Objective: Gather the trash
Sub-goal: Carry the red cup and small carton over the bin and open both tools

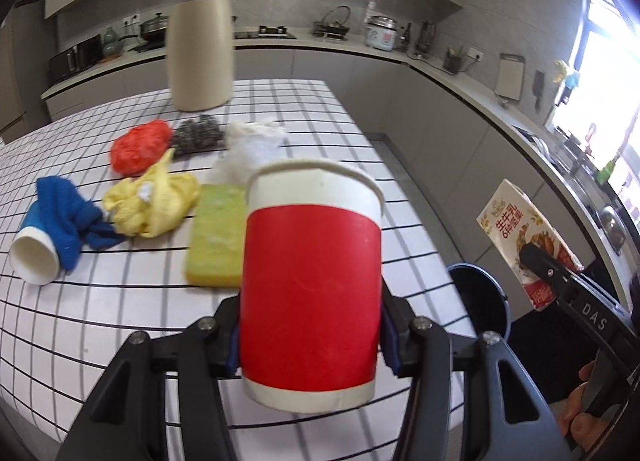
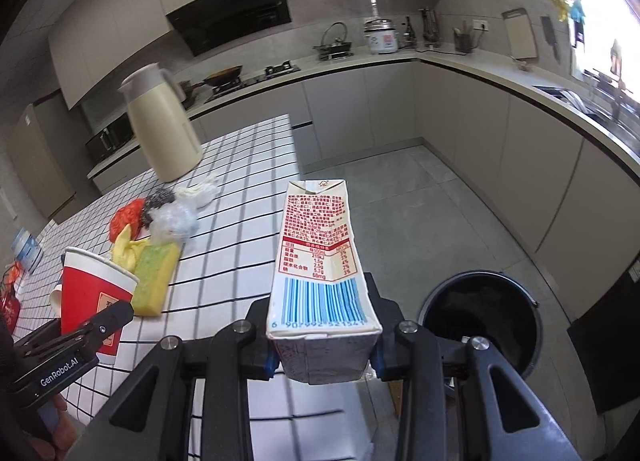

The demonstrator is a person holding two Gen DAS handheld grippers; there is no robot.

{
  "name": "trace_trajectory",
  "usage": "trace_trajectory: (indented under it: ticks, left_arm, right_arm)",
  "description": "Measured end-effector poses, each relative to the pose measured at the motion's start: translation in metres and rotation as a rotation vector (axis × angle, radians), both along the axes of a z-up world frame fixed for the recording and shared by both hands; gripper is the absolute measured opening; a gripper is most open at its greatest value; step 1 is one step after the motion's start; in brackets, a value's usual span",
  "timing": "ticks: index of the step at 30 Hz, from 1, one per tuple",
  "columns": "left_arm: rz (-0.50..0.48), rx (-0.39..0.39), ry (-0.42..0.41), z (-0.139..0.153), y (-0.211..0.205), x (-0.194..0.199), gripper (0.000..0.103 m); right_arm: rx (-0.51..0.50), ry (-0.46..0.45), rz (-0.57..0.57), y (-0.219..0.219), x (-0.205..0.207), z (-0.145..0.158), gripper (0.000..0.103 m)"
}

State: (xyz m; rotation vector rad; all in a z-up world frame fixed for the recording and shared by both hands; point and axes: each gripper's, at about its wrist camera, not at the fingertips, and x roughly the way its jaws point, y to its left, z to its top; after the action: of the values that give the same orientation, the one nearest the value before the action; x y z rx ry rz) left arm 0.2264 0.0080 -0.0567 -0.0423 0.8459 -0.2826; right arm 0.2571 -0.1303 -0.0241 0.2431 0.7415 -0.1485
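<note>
My left gripper point(image 1: 310, 345) is shut on a red and white paper cup point(image 1: 312, 285), held upright above the checked table point(image 1: 120, 301); the cup also shows in the right wrist view point(image 2: 94, 293). My right gripper point(image 2: 324, 361) is shut on a white milk carton point(image 2: 320, 281), held off the table's right edge, left of and above the black trash bin point(image 2: 480, 321). The carton point(image 1: 524, 237) and the bin point(image 1: 480, 301) also show in the left wrist view. On the table lie a yellow bag point(image 1: 152, 205), a red bag point(image 1: 140, 145), a blue cloth point(image 1: 68, 217) and a clear bag point(image 1: 244, 157).
A yellow-green sponge point(image 1: 216, 237), a steel scourer point(image 1: 198, 135), a tipped white cup point(image 1: 34, 261) and a tall beige thermos point(image 1: 200, 45) are on the table. Kitchen counters point(image 2: 520, 77) run along the back and right. Grey floor point(image 2: 440, 197) lies around the bin.
</note>
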Motion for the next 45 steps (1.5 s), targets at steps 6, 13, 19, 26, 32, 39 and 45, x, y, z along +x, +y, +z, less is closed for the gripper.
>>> trace_trajectory:
  ticks: [6, 13, 19, 26, 32, 39, 45]
  left_arm:
    - [-0.099, -0.01, 0.003, 0.002, -0.049, -0.009, 0.053]
    - [-0.224, -0.016, 0.032, -0.007, -0.115, -0.013, 0.053]
    - [-0.289, -0.011, 0.08, -0.024, -0.169, -0.015, 0.053]
    - [-0.314, 0.008, 0.122, -0.052, -0.221, -0.013, 0.053]
    - [-0.3, 0.054, 0.171, -0.088, -0.254, -0.007, 0.053]
    - [-0.261, 0.092, 0.231, -0.122, -0.278, 0.006, 0.056]
    - [-0.232, 0.127, 0.288, -0.142, -0.29, 0.016, 0.067]
  right_arm:
    - [-0.006, 0.002, -0.085, -0.049, -0.037, 0.006, 0.036]
    - [-0.002, 0.032, -0.185, -0.11, -0.078, 0.001, 0.036]
    - [0.02, 0.085, -0.248, -0.169, -0.103, -0.019, 0.036]
    - [0.044, 0.148, -0.255, -0.22, -0.103, -0.055, 0.036]
    - [0.079, 0.209, -0.21, -0.244, -0.085, -0.098, 0.036]
    - [0.096, 0.269, -0.151, -0.271, -0.06, -0.14, 0.036]
    - [0.082, 0.306, -0.123, -0.283, -0.044, -0.166, 0.039]
